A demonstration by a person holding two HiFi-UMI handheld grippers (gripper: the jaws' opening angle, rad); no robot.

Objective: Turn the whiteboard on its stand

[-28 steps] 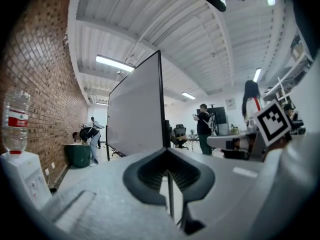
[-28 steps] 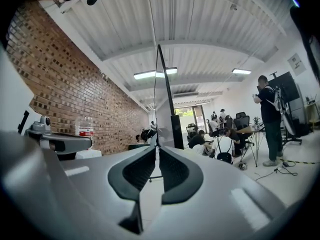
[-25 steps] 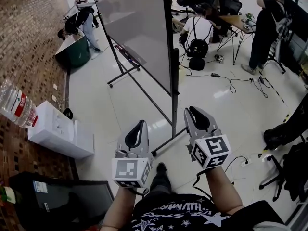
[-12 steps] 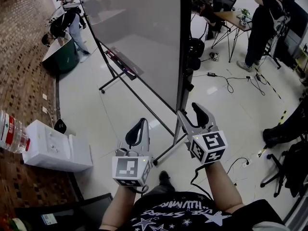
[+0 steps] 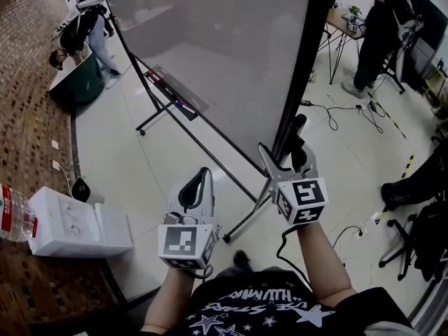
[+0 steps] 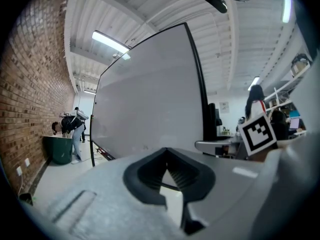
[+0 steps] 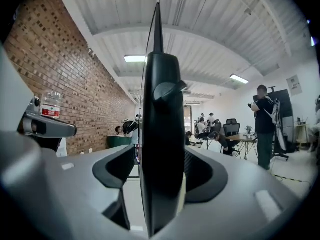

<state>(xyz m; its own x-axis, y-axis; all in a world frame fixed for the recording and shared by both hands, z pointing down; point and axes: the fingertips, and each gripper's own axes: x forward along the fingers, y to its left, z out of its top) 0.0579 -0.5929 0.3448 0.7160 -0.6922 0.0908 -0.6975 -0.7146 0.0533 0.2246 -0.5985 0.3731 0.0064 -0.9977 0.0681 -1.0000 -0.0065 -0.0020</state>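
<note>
Evidently has the jaws of the right gripper (image 5: 285, 145) spread as wide as they go, having just been opening, and sets them astride the black side frame (image 7: 159, 134) of the whiteboard (image 5: 210, 47), one jaw to each face. Shows a gap beside the left jaw in the right gripper view, so reads as open around the frame, not yet clamped on it. Picks that near edge, probably, because a pull out at the board's side gives the most leverage for swinging the panel.

Holds the left gripper (image 5: 203, 175) lower and to the left, jaws closed on nothing, pointed at the board's face but short of it. Looks held in reserve, perhaps to push or steady the panel.

Finds the whiteboard upright on its stand (image 5: 245, 217) on the pale floor (image 5: 140, 166), near edge at the right gripper, far edge off toward the brick wall (image 5: 35, 82), pen tray (image 5: 171, 89) along the bottom. Counts as not yet turned, judging by the open jaws. Calls for closing on the frame first, then minding the cables (image 5: 343, 117) lying to the right.
</note>
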